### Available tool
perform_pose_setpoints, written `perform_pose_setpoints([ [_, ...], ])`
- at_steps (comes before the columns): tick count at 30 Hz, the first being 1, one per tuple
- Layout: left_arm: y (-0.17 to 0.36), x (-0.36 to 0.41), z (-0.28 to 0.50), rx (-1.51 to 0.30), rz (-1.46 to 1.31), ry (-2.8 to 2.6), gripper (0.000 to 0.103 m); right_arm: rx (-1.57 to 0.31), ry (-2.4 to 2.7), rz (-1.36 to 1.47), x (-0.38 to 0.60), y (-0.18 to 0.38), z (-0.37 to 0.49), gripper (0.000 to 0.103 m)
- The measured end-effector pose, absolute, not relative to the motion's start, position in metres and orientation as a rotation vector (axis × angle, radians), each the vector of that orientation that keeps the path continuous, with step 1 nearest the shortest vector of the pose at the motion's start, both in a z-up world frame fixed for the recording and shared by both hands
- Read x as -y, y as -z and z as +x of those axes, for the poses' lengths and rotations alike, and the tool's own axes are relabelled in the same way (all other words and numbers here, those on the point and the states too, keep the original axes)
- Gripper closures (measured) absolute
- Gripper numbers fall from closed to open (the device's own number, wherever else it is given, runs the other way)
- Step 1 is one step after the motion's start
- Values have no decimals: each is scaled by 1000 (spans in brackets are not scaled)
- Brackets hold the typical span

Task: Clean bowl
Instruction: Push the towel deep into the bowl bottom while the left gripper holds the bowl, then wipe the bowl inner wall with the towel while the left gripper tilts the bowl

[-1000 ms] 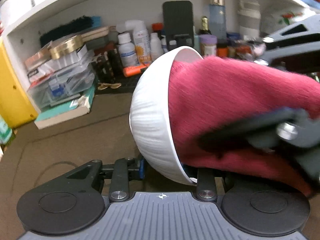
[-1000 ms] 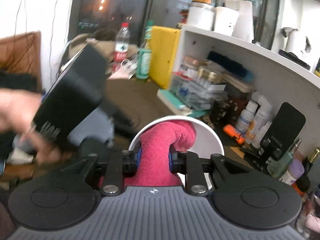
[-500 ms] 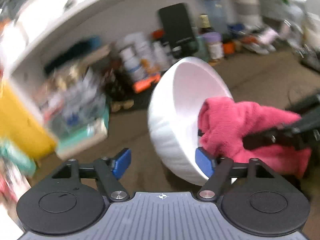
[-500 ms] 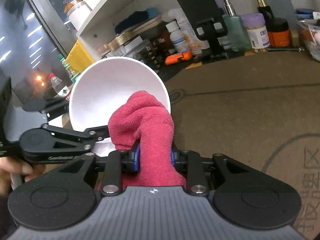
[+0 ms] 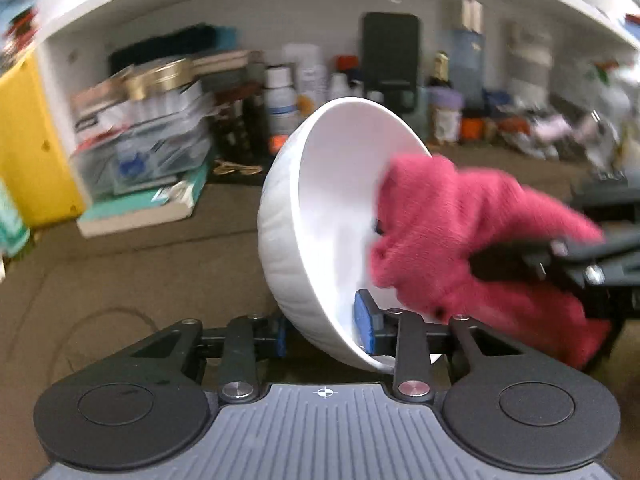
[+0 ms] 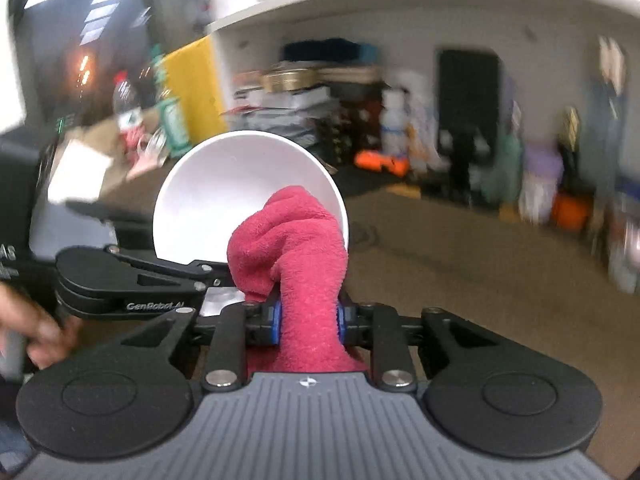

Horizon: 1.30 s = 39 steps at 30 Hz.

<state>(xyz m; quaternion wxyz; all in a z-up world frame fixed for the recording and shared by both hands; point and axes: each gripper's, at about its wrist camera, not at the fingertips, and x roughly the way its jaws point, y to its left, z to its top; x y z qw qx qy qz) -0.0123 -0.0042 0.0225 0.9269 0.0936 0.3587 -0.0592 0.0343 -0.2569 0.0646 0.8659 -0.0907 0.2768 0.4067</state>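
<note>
Midway through the wiping step, the left tool (image 5: 324, 332) is closing on the lower rim of the white bowl (image 5: 320, 216), one blue pad inside and one outside, holding it tipped on its side at frame centre above the brown tabletop (image 5: 120, 272). The right tool (image 6: 308, 320) pinches the red cloth (image 6: 296, 240), which reaches over the rim. Next, the cloth likely needs sweeping around the inner wall while the bowl is held firm.
</note>
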Motion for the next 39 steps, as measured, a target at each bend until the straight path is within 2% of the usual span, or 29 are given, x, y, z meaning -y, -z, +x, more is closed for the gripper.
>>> perform_pose_setpoints([
  [6, -26, 19, -22, -765, 339, 188, 69, -495, -846, -368, 228, -94, 29, 80],
  [11, -27, 12, -21, -786, 352, 220, 69, -329, -1037, -468, 216, -107, -8, 80],
  [15, -33, 5, -15, -814, 403, 277, 69, -337, -1024, -508, 227, -108, -23, 81],
  [18, -38, 2, -3, -833, 451, 274, 68, -442, -858, -479, 237, -91, 1, 81],
  [21, -46, 1, 1, -791, 416, 222, 58, -565, -819, -341, 251, -69, 27, 80],
  [24, -46, 10, -2, -721, 372, 114, 32, -605, -807, -248, 258, -60, 37, 80],
  [32, -8, 19, -13, -679, 60, -43, 24, -655, -807, -125, 272, -42, 46, 80],
  [33, -4, 15, -15, -666, -7, -52, 28, -654, -803, -110, 278, -41, 45, 80],
  [34, -4, 12, -15, -659, -44, -41, 49, -649, -799, -95, 281, -40, 43, 80],
  [35, -5, 9, -16, -658, -78, -19, 64, -640, -797, -87, 281, -41, 42, 80],
  [36, -7, 6, -16, -660, -104, -4, 74, -624, -796, -94, 281, -43, 38, 80],
  [39, -12, -3, -14, -682, -79, 38, 76, -557, -780, -174, 278, -54, 27, 81],
])
